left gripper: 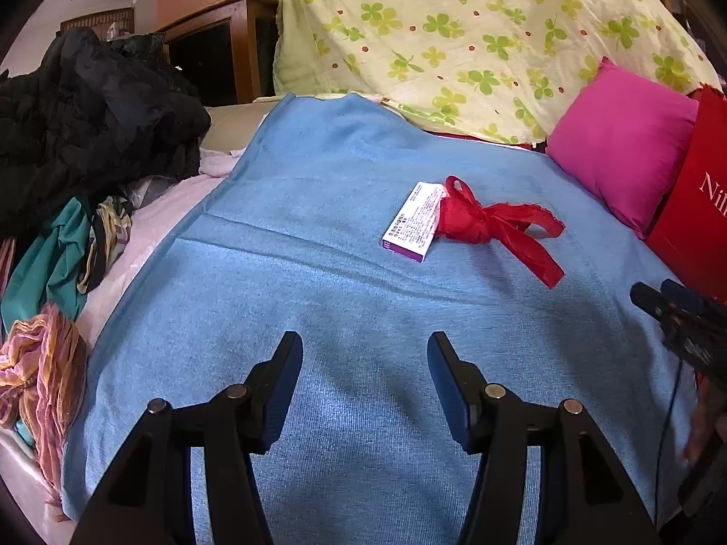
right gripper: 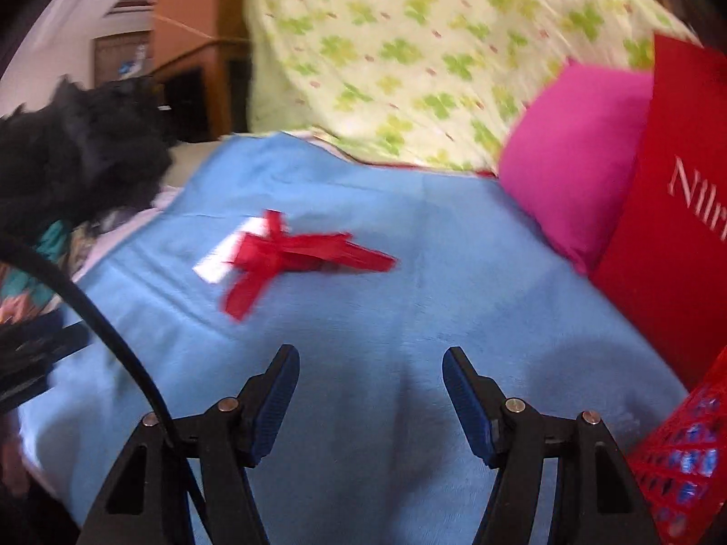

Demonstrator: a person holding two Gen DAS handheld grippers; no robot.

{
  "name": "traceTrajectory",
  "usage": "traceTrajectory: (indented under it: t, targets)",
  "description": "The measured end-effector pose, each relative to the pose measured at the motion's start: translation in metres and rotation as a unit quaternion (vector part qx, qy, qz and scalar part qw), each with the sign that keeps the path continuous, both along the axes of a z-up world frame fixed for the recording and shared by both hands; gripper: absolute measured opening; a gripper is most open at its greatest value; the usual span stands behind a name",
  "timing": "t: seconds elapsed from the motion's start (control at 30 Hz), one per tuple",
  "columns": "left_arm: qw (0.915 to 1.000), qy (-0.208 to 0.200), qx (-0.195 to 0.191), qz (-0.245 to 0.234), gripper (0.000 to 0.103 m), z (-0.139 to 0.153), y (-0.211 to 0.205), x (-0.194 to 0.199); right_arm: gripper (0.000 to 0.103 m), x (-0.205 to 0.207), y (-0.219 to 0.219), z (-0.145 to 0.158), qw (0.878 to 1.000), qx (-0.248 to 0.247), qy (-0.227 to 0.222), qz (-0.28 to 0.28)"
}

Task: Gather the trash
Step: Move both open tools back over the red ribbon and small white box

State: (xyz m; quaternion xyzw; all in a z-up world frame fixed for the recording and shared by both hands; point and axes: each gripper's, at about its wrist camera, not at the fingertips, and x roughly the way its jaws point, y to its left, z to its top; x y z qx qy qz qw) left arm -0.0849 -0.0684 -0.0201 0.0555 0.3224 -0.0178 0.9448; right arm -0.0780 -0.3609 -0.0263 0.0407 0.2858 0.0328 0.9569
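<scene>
Both tools, left (left gripper: 365, 349) and right (right gripper: 371, 363), gape empty above the blue blanket (left gripper: 345, 299), short of the red ribbon (left gripper: 490, 222).

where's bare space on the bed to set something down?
Bare blue blanket between the open left gripper and the white box with red ribbon. Crowded: clothes pile left, pink pillow and red bag right.

Home bedroom, bed under a blue blanket (left gripper: 318, 272), pink cushion (left gripper: 622, 145), clover-print quilt (left gripper: 477, 36), heaped clothes (left gripper: 91, 109)
</scene>
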Motion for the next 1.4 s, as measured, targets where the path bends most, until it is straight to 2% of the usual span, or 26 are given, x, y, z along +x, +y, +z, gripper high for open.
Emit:
traceTrajectory:
  t: [0.1, 0.2, 0.27, 0.33, 0.37, 0.4, 0.5, 0.6, 0.87, 0.9, 0.93, 1.0, 1.1, 1.2, 1.3, 1.4]
  targets:
    - [1.0000, 0.000, 0.007, 0.000, 0.058, -0.001, -0.002, 0.002, 0.069, 0.017, -0.018, -0.012, 0.999, 0.009, 0.013, -0.042]
    - [0.9999, 0.003, 0.015, -0.002, 0.060, -0.004, -0.006, 0.003, 0.084, 0.032, -0.036, -0.024, 0.997, 0.015, 0.036, -0.072]
    - [0.9998, 0.005, 0.019, -0.002, 0.061, -0.006, -0.008, 0.005, 0.085, 0.041, -0.040, -0.036, 0.995, 0.008, 0.061, -0.077]
    - [0.9997, 0.009, 0.024, -0.002, 0.062, -0.008, -0.011, 0.009, 0.091, 0.053, -0.039, -0.055, 0.992, -0.008, 0.101, -0.074]
    - [0.9996, 0.013, 0.026, -0.004, 0.062, -0.010, -0.012, 0.011, 0.094, 0.052, -0.041, -0.054, 0.993, -0.003, 0.093, -0.077]
    - [0.9995, 0.017, 0.027, -0.006, 0.062, -0.011, -0.013, 0.013, 0.103, 0.051, -0.046, -0.053, 0.992, 0.004, 0.097, -0.083]
    - [0.9984, 0.034, 0.043, -0.016, 0.063, -0.018, -0.020, 0.029, 0.103, 0.048, -0.054, -0.056, 0.991, 0.026, 0.100, -0.082]
    - [0.9968, 0.048, 0.061, -0.016, 0.063, -0.023, -0.024, 0.047, 0.103, 0.046, -0.054, -0.057, 0.992, 0.021, 0.099, -0.079]
    - [0.9949, 0.093, 0.038, 0.007, 0.063, -0.030, -0.013, 0.085, 0.103, 0.050, -0.051, -0.059, 0.992, 0.019, 0.100, -0.080]
    - [0.9940, 0.101, 0.039, 0.015, 0.066, -0.033, -0.011, 0.091, 0.103, 0.051, -0.051, -0.059, 0.992, 0.019, 0.100, -0.080]
    - [0.9927, 0.110, 0.042, 0.025, 0.073, -0.037, -0.010, 0.097, 0.103, 0.052, -0.051, -0.060, 0.992, 0.018, 0.100, -0.080]
    - [0.9891, 0.133, 0.044, 0.045, 0.076, -0.047, -0.008, 0.109, 0.103, 0.052, -0.051, -0.060, 0.992, 0.019, 0.100, -0.080]
    - [0.9892, 0.127, 0.047, 0.055, 0.085, -0.051, -0.008, 0.113, 0.103, 0.052, -0.051, -0.060, 0.992, 0.018, 0.100, -0.080]
    - [0.9892, 0.113, 0.059, 0.073, 0.101, -0.057, -0.008, 0.112, 0.103, 0.052, -0.051, -0.060, 0.992, 0.018, 0.100, -0.080]
    - [0.9919, 0.088, 0.026, 0.088, 0.103, -0.063, 0.001, 0.107, 0.103, 0.052, -0.051, -0.060, 0.992, 0.019, 0.100, -0.080]
    - [0.9922, 0.075, 0.044, 0.089, 0.103, -0.063, -0.005, 0.104, 0.103, 0.052, -0.051, -0.060, 0.992, 0.019, 0.100, -0.080]
